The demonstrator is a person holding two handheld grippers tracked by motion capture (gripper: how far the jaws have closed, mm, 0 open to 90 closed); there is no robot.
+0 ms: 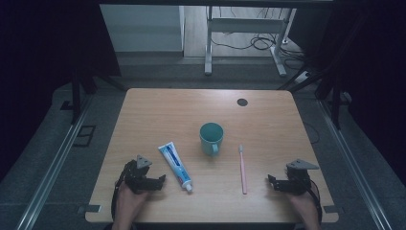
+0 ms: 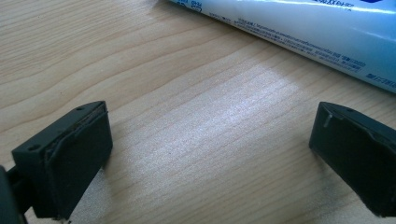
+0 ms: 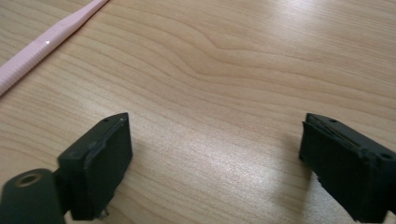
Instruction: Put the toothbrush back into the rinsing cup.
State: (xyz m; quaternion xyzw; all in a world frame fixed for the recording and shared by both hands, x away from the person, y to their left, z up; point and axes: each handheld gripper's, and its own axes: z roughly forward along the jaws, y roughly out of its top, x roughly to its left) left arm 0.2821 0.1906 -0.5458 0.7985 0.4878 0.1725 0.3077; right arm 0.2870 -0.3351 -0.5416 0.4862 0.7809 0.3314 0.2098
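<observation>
Toothpaste tube [image 1: 175, 166] lies flat on the table [image 1: 268, 120], just beside the left gripper [image 1: 160, 181], jaws apart and empty. Pink toothbrush [image 1: 242, 168] lies near the right gripper [image 1: 271, 182] (jaws likewise wide apart). Teal cup [image 1: 211, 137] stands upright between them.

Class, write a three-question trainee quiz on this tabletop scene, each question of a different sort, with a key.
1. True or false: the left hand-held gripper holds the toothpaste tube.
2. What lies between the teal mug and the right hand-held gripper? A) spoon B) pink toothbrush C) comb
3. Fill in: both grippers' jaws are ____.

Key: 1 false; 2 B; 3 open.
</observation>
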